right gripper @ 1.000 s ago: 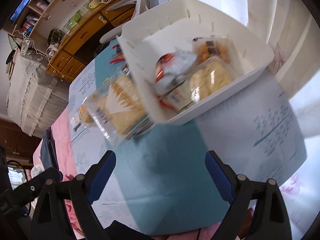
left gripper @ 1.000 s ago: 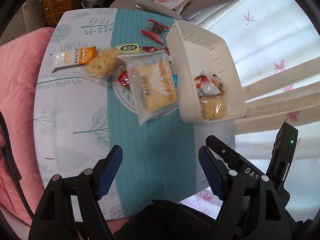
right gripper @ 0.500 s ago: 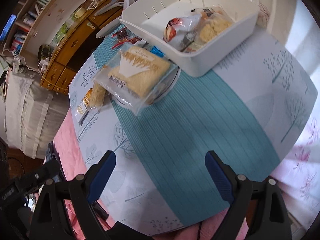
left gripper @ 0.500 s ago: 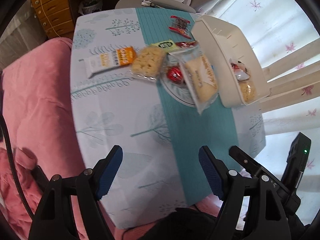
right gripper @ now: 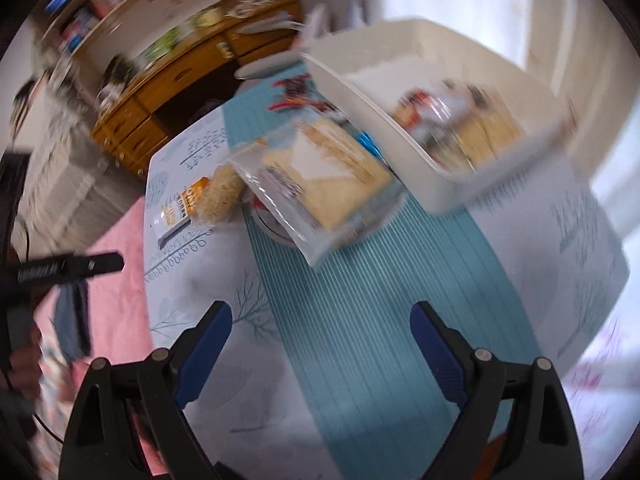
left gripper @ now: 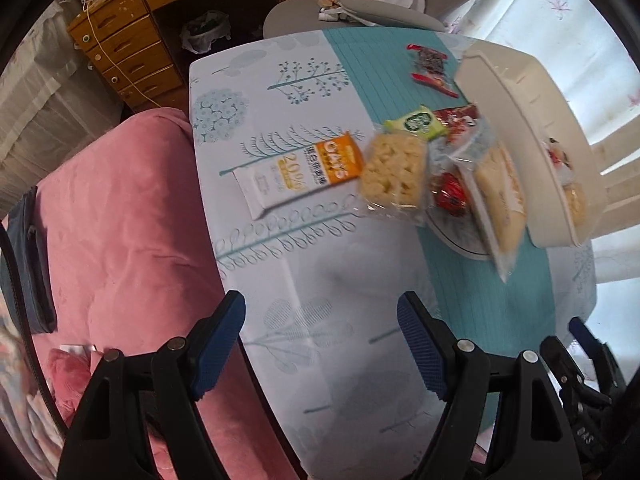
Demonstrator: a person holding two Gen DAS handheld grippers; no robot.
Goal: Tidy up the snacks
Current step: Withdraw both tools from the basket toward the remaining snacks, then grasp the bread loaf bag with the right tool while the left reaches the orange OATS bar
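The table (left gripper: 304,264), covered by a pale cloth printed with blue-grey trees and a teal ribbed runner (right gripper: 360,300) down its middle, stands beside a pink padded cushion (left gripper: 120,240). At the far right of the runner sits the white rectangular plastic bin (left gripper: 516,128), already holding several wrapped snacks (right gripper: 452,120); the blur hides their details. Just beside the bin's near wall, a large clear-wrapped pale cake slice (left gripper: 500,200) lies across a white round plate (left gripper: 460,240), partly overhanging it. To the left of the slice follow a clear-wrapped puffed rice square (left gripper: 394,172), then a white and orange oat bar packet (left gripper: 300,172) lying flat on the cloth. A small red round sweet (left gripper: 450,198) rests on the plate between the square and the slice. A green sachet (left gripper: 418,122) and a red-ended dark candy wrapper (left gripper: 430,68) lie further back on the runner.

The left gripper (left gripper: 320,336) hangs over bare cloth, jaws wide apart, gripping nothing. The right gripper (right gripper: 320,344) hangs over the runner, jaws likewise spread wide and empty
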